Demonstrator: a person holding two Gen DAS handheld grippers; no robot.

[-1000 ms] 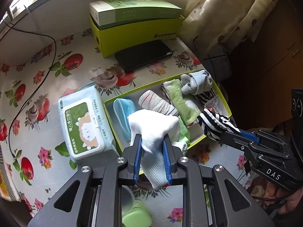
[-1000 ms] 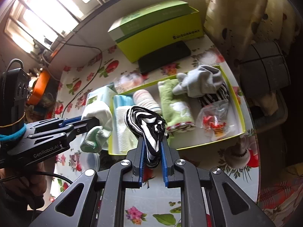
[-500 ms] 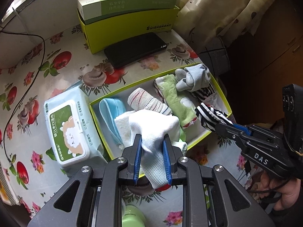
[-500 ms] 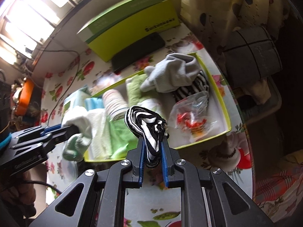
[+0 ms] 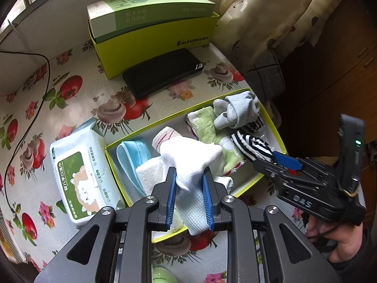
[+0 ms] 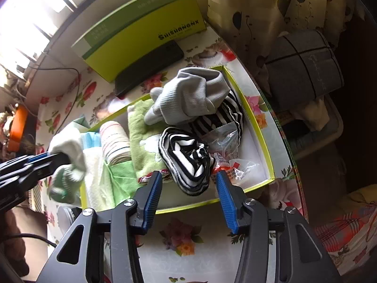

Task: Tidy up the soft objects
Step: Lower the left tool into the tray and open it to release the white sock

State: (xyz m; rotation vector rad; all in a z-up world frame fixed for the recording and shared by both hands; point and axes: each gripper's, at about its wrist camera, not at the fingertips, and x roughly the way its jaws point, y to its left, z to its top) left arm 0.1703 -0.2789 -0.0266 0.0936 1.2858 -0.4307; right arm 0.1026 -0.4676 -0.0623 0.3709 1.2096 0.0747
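Observation:
A yellow-green tray [image 5: 179, 115] with a white inside lies on the flowered tablecloth and holds several socks and cloths. My left gripper [image 5: 189, 188] is shut on a white sock [image 5: 190, 155] above the tray's near left part. My right gripper [image 6: 189, 184] hangs over the tray's near edge. Its jaws are opening, and the black-and-white striped sock [image 6: 186, 158] sits loose between them, on the green towel [image 6: 143, 146]; the pads do not press it. The left wrist view shows the right gripper [image 5: 271, 158] with the striped sock [image 5: 252, 145] at its tips.
A wet-wipes pack [image 5: 80, 181] lies left of the tray. Behind it are a black phone [image 5: 162, 73] and a green box [image 5: 153, 35]. A grey sock [image 6: 188, 94] and a crinkled plastic bag [image 6: 226, 146] fill the tray's right end. A cable [image 5: 35, 103] runs along the left.
The right jaws have gone from shut on the striped sock to wide apart, and the sock has dropped onto the tray's contents. Both grippers have moved closer over the tray.

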